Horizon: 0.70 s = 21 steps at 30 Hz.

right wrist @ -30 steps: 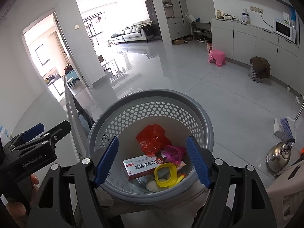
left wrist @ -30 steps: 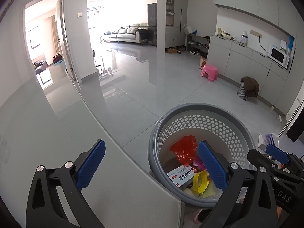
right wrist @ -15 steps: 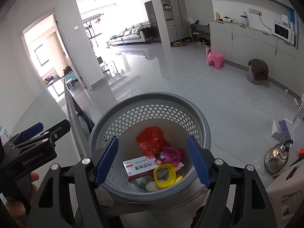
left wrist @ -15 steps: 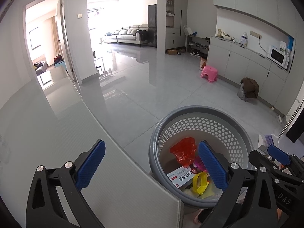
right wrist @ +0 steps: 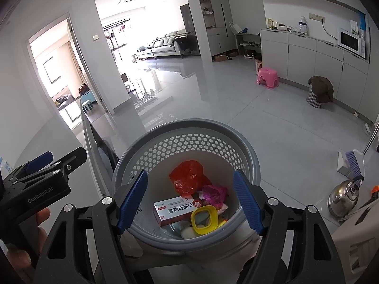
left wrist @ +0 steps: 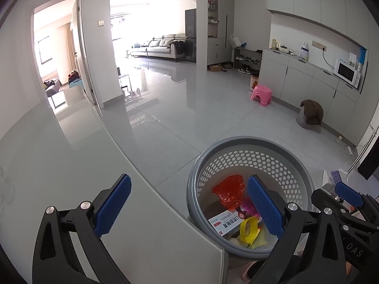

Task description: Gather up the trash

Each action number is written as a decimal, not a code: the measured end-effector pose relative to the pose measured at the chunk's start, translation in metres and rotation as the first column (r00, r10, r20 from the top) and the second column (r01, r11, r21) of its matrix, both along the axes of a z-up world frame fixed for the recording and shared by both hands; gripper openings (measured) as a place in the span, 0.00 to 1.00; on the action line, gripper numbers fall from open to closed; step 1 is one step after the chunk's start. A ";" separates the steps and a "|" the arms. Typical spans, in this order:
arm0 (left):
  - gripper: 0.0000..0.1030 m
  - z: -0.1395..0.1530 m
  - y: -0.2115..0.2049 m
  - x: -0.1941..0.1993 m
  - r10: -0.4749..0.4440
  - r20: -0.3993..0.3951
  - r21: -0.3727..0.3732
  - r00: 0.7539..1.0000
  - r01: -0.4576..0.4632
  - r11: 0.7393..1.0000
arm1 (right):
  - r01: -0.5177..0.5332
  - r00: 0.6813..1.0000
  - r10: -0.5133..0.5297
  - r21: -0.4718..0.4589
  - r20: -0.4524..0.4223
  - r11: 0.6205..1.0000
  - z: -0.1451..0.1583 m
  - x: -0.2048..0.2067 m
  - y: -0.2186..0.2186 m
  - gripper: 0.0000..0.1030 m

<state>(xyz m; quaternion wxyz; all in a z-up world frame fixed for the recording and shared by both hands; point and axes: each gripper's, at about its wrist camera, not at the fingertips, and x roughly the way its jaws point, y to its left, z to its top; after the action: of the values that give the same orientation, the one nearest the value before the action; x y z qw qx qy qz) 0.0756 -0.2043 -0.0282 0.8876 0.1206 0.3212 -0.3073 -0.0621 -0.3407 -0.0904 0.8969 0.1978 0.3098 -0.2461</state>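
A grey perforated trash basket [right wrist: 184, 127] stands on the floor beside the table; it also shows in the left wrist view [left wrist: 251, 140]. Inside lie a red plastic bag [right wrist: 188, 177], a white and red box [right wrist: 175, 209], a yellow ring-shaped piece [right wrist: 203, 220] and a pink wrapper [right wrist: 213, 193]. My right gripper [right wrist: 189, 200] is open and empty, held above the basket's near rim. My left gripper [left wrist: 188, 207] is open and empty, over the table's corner, with its right finger above the basket.
A grey table [left wrist: 59, 165] fills the left, its corner next to the basket. A metal kettle [right wrist: 343, 195] and a brush with dustpan [right wrist: 353, 161] sit on the floor at right. A pink stool [right wrist: 267, 77] and a covered bin [right wrist: 319, 92] stand by the cabinets.
Both views have shifted slightly, so the basket sits a little lower in each frame. The trash in the basket lies as before, and both grippers stay open.
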 end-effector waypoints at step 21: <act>0.94 0.005 0.001 0.000 0.001 -0.003 -0.007 1.000 -0.001 1.000 | 0.000 1.000 0.000 0.000 0.001 1.000 0.000 0.000 0.001 0.70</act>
<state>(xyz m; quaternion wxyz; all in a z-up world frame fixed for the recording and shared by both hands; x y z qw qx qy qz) 0.0759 -0.2034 -0.0236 0.8876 0.1167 0.3217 -0.3084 -0.0626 -0.3395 -0.0907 0.8970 0.1977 0.3095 -0.2461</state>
